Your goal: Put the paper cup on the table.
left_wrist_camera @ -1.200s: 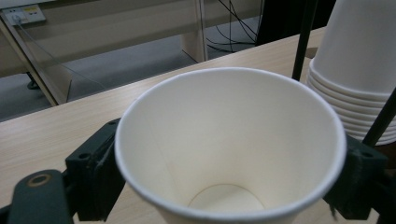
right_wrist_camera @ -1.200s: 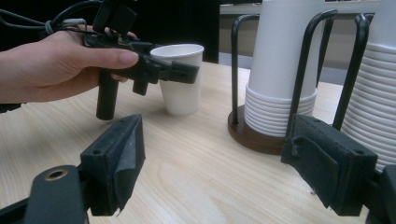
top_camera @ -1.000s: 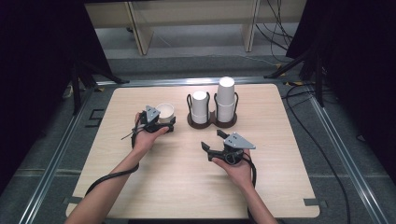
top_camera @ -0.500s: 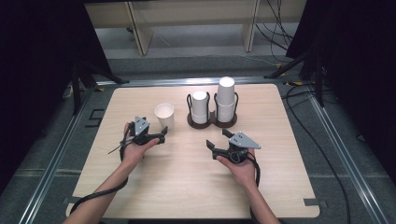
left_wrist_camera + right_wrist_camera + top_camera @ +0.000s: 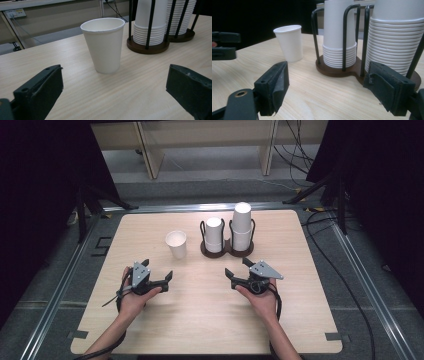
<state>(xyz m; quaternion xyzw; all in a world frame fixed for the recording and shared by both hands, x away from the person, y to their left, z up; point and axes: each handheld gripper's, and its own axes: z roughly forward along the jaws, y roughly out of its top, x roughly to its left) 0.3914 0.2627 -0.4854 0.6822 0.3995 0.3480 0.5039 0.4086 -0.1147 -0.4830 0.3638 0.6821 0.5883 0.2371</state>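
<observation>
- The left gripper [image 5: 157, 272] has pulled back toward the person since a second ago, when it sat right at the paper cup [image 5: 176, 243]; its jaws now gape wide, holding nothing.
- That cup stands upright and alone on the table [image 5: 210, 320], just left of the cup holder [image 5: 227, 251], well apart from both grippers.
- The right gripper [image 5: 239, 267] has barely shifted, spread open and empty, pointing toward the holder's stacks.
</observation>
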